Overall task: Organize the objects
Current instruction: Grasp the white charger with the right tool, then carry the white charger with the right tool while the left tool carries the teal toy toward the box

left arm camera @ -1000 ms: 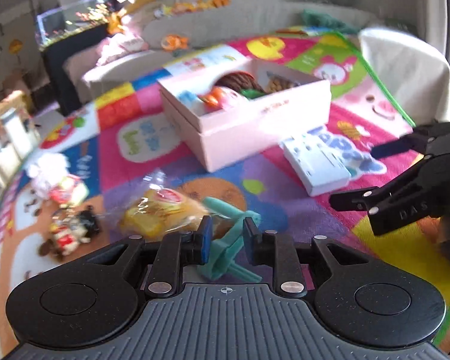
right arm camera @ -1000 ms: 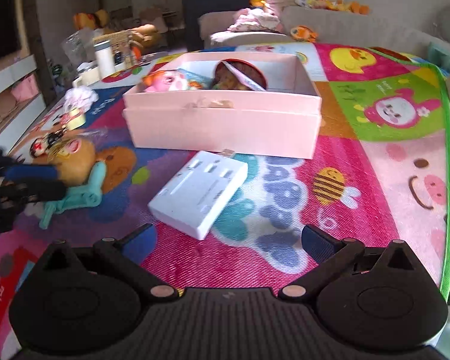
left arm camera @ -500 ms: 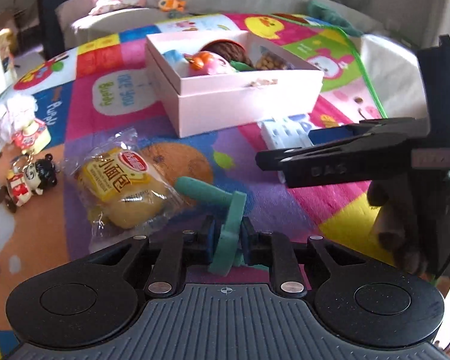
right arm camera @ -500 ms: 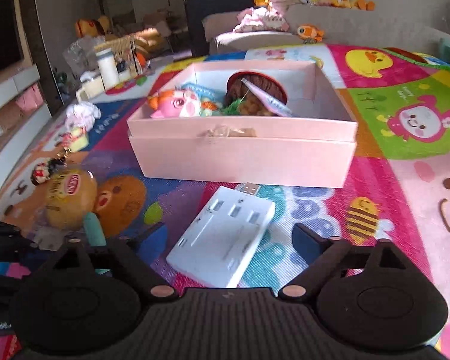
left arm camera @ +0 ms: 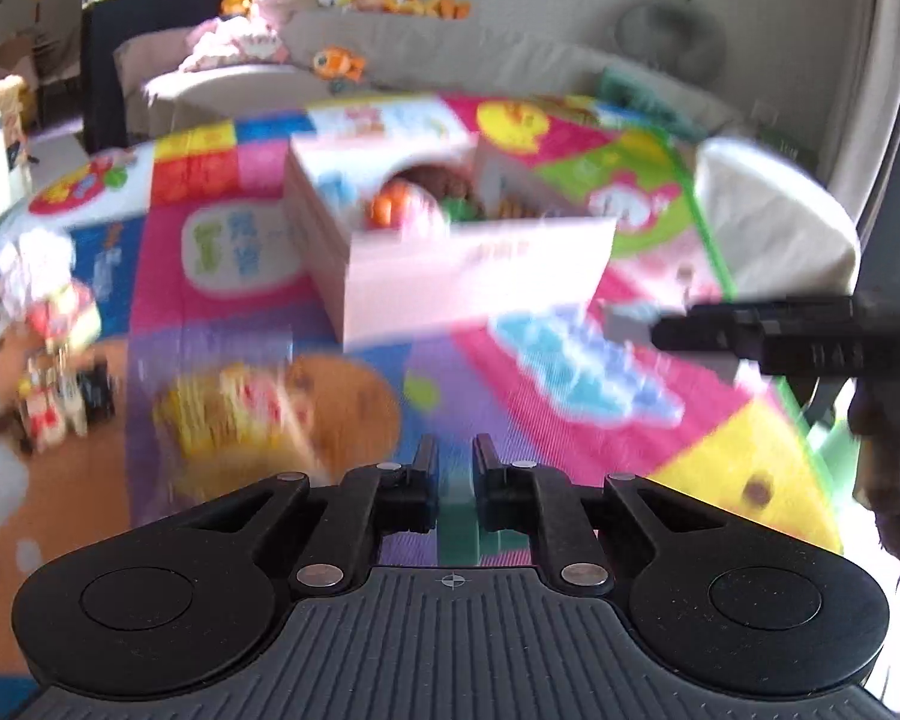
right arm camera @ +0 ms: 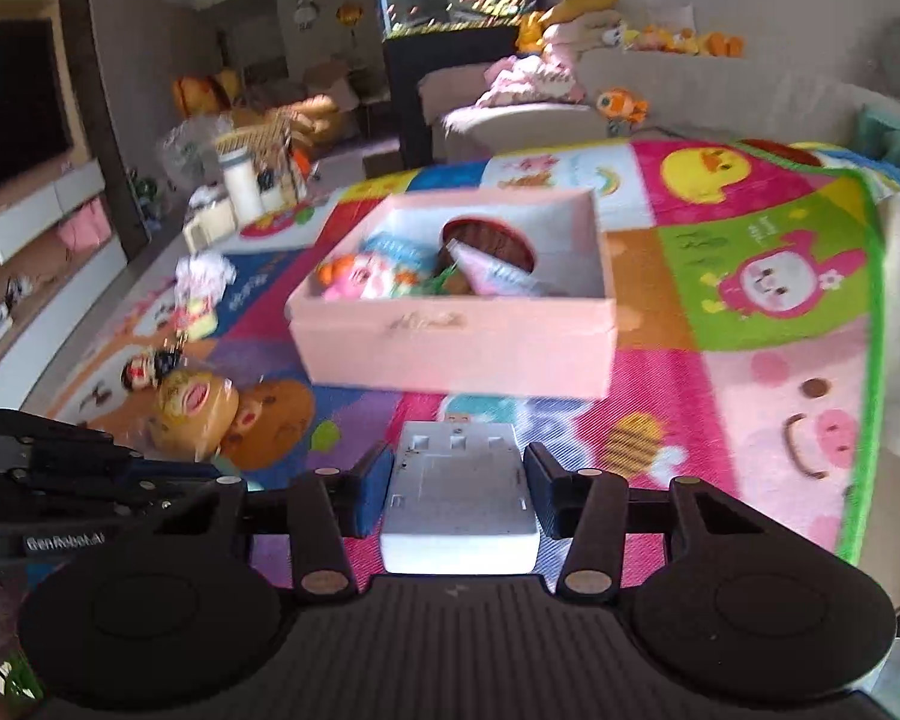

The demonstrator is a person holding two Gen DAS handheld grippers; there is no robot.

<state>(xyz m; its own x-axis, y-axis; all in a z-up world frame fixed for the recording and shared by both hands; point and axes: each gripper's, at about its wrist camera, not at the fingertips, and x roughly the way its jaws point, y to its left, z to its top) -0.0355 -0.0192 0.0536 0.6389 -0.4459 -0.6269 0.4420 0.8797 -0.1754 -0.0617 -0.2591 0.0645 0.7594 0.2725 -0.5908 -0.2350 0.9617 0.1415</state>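
My left gripper [left arm camera: 453, 450] is shut on a teal plastic piece [left arm camera: 456, 510], held edge-on just above the colourful play mat [left arm camera: 570, 408]. The right gripper [right arm camera: 459, 468] has its jaws closing, and the pads press both sides of a white socket block [right arm camera: 459, 498] raised off the mat. An open pink box [right arm camera: 450, 336] holding several toys sits ahead of both grippers; in the blurred left wrist view the pink box [left arm camera: 468, 282] is at centre. The right gripper [left arm camera: 750, 336] also shows at that view's right edge.
A wrapped bread packet [right arm camera: 195, 402] and a small keychain figure [right arm camera: 147, 369] lie left of the box, with a white-and-red bundle [left arm camera: 36, 264] beyond. A white cushion [left arm camera: 774, 228] borders the mat's green right edge. A sofa [right arm camera: 720, 96] and a dark cabinet [right arm camera: 450, 60] stand behind.
The right gripper's fingers went from wide apart to pressing on the white block and lifted it off the mat. The left gripper tightened on the teal piece, which turned edge-on.
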